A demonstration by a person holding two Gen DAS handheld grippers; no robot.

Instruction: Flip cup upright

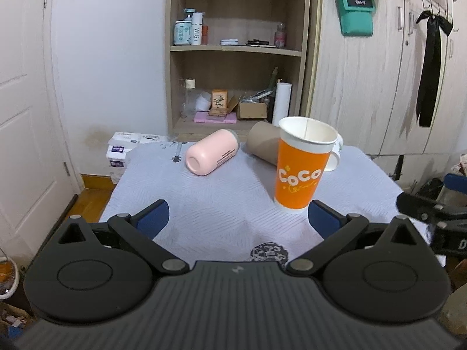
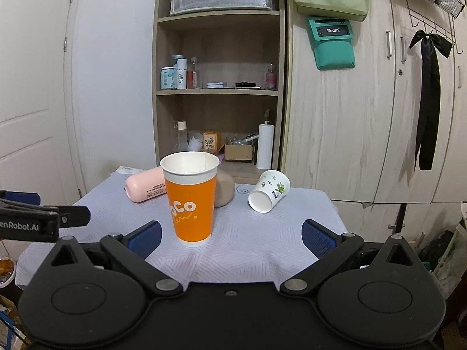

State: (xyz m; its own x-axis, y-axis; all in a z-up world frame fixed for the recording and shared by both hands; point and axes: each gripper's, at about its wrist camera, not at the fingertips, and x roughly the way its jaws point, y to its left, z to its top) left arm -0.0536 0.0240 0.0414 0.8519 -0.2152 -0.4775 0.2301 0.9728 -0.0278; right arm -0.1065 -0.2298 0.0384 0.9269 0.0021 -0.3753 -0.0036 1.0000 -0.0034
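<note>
An orange CoCo paper cup (image 1: 300, 169) stands upright, mouth up, on the cloth-covered table (image 1: 221, 201); it also shows in the right wrist view (image 2: 191, 201). A pink cup (image 1: 211, 151) lies on its side behind it, also seen from the right (image 2: 146, 188). A brown cup (image 1: 264, 143) lies on its side, and a white frog-print cup (image 2: 268, 191) lies on its side at the right. My left gripper (image 1: 238, 218) is open and empty, just short of the orange cup. My right gripper (image 2: 232, 237) is open and empty, with the orange cup near its left finger.
A wooden shelf unit (image 2: 219, 87) with bottles and boxes stands behind the table. Wardrobe doors (image 2: 364, 116) are at the right, a white door (image 1: 23, 116) at the left. The other gripper shows at each view's edge (image 1: 432, 218).
</note>
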